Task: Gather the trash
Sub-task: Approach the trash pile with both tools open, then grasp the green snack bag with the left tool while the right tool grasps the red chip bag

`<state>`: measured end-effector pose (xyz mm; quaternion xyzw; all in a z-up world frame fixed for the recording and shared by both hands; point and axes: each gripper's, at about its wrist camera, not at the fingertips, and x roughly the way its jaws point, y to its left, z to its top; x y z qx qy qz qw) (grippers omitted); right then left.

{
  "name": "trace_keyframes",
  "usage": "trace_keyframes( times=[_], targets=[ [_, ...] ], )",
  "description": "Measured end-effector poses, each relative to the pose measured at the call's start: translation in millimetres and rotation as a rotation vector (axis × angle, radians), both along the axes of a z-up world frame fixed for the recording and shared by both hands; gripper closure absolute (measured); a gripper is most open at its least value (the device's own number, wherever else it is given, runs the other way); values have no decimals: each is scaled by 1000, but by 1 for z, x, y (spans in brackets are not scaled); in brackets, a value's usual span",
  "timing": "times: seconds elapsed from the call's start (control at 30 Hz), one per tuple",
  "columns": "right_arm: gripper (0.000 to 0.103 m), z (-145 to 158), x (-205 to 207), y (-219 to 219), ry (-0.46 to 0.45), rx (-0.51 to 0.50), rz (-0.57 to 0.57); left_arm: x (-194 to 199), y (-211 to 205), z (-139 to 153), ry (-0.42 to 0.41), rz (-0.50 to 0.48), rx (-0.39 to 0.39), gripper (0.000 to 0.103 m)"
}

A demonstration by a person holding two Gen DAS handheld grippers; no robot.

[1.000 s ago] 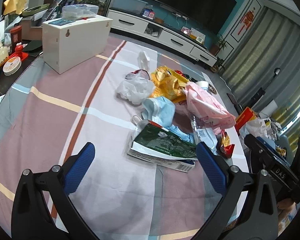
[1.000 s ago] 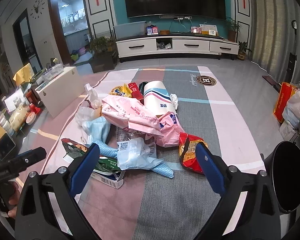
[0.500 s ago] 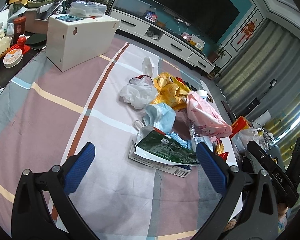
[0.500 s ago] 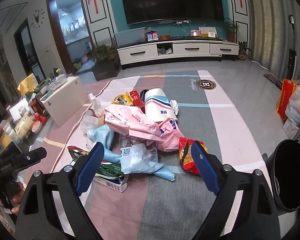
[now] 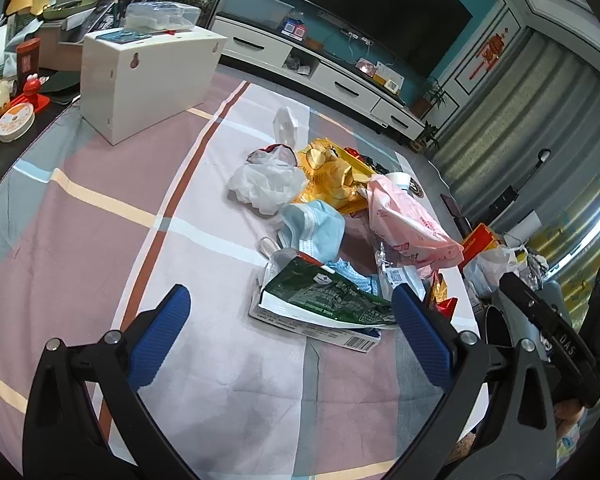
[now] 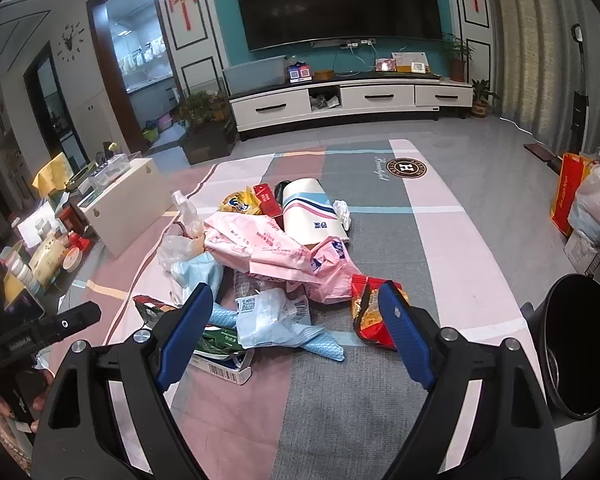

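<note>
A heap of trash lies on the checked blanket (image 5: pixel 100 240): a green snack packet (image 5: pixel 324 300) on a barcode box (image 5: pixel 340 334), a blue face mask (image 5: pixel 316 228), a pink plastic bag (image 5: pixel 408 220), a white plastic bag (image 5: pixel 264 184) and gold wrappers (image 5: pixel 332 176). My left gripper (image 5: pixel 289 296) hovers open just short of the green packet and holds nothing. From the other side I see a red snack bag (image 6: pixel 368 312), a pale blue wrapper (image 6: pixel 268 316) and a striped white sleeve (image 6: pixel 312 208). My right gripper (image 6: pixel 296 288) hangs above the heap's near edge. Its jaws are wide but closing slightly, and no pad touches anything.
A black bin (image 6: pixel 576 340) stands off the blanket at the right. At the left edge sits a white box (image 5: pixel 140 76) with clutter behind it. An orange bag (image 6: pixel 566 196) and filled plastic bags stand far right. A TV cabinet (image 6: pixel 340 100) lines the back wall.
The right gripper's fingers have come a little closer together. Both views have tilted up slightly, so the heap sits lower in the frames. No piece of trash has moved.
</note>
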<state>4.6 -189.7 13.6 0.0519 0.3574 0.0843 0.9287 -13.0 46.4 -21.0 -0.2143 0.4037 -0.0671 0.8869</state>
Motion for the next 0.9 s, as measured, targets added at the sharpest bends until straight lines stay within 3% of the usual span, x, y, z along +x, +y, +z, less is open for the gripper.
trace_keyframes(
  times=[0.4, 0.5, 0.67, 0.8, 0.9],
  targets=[
    [23, -11, 9, -24, 30, -12, -65, 26, -18, -10, 9, -56, 15, 3],
    [24, -16, 14, -29, 47, -19, -68, 39, -23, -16, 20, -77, -13, 3],
    [29, -33, 27, -41, 104, 0, -80, 49, -32, -28, 8, -84, -12, 3],
    [30, -51, 39, -56, 179, 67, -84, 59, -35, -46, 46, -84, -47, 4],
    [30, -60, 43, -61, 203, 76, -96, 63, -36, -52, 42, -93, -64, 9]
  ],
)
